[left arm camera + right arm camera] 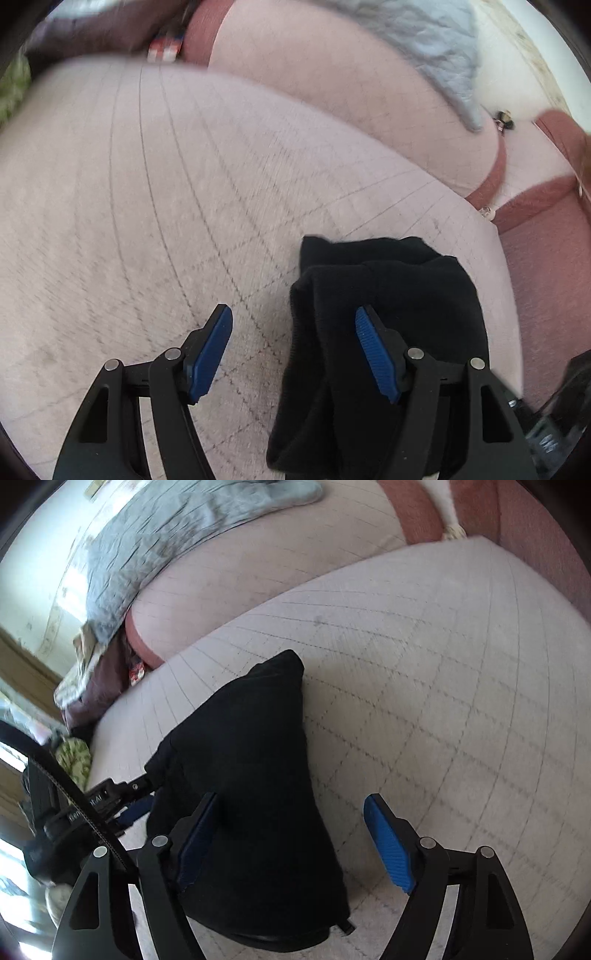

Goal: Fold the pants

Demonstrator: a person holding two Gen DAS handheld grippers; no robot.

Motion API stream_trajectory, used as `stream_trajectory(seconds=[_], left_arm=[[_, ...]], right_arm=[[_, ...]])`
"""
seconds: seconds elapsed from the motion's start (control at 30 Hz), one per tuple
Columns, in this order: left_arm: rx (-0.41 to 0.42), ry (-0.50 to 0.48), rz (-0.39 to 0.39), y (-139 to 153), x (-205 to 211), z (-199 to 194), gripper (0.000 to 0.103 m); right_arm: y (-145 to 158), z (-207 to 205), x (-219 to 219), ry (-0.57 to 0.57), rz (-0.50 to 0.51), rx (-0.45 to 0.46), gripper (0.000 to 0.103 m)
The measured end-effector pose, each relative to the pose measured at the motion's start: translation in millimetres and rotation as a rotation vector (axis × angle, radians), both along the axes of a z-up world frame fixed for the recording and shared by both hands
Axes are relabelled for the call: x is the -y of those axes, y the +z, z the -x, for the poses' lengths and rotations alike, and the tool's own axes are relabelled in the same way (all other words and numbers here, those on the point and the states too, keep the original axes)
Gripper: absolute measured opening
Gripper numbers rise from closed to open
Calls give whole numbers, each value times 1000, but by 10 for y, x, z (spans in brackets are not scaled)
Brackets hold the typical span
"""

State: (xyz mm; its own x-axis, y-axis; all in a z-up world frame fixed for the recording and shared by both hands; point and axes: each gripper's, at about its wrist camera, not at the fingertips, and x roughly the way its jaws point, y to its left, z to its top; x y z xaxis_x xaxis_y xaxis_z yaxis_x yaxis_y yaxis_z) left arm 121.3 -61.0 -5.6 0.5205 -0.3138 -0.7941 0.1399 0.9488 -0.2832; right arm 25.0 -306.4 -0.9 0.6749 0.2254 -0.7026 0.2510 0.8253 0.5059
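The black pants (388,317) lie folded into a compact bundle on a pale checked cushion (147,221). In the left wrist view my left gripper (293,350) is open, its right blue pad (373,354) over the bundle and its left pad over bare cushion. In the right wrist view the pants (255,775) lie under my open right gripper (291,838); its left pad (195,842) rests against the cloth, its right pad (388,845) is over bare cushion. The left gripper's body (92,805) shows at the bundle's left side.
The cushion (443,664) belongs to a sofa with pink upholstery (546,277). A light blue quilt (155,542) lies on the backrest cushion (351,81). A pile of dark and patterned cloth (92,686) sits at the sofa's far end.
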Motion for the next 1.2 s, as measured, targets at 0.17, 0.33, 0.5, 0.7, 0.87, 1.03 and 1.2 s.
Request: stream_trajectory(seconds=[0.17,0.33,0.5,0.7,0.87,1.03,1.2], left_arm=[[230,30,-151,437,5,617,69],[520,90,-212,942,-113,1437,86],[702,195,-140,1082,-401,2282,103],[566,89,-213,748,-310,2525,103],[424,41,-312,392,-179,2464,103],[371,12,-343,250,-75,2413,103],[306,0,-330,179,-71,2324,103]], right_arm=[[499,493,-110,-42,92,173,84],[700,1331,-384,-95,261,310,93],[472,1960,-565,-103,319,279,93],[338,2149,-748,-113,359,256,95],[251,2109,-810,-91,385,216,95],[142,2010,-780,-82,352,161,95],[53,1932,-836,-47,341,125,95]])
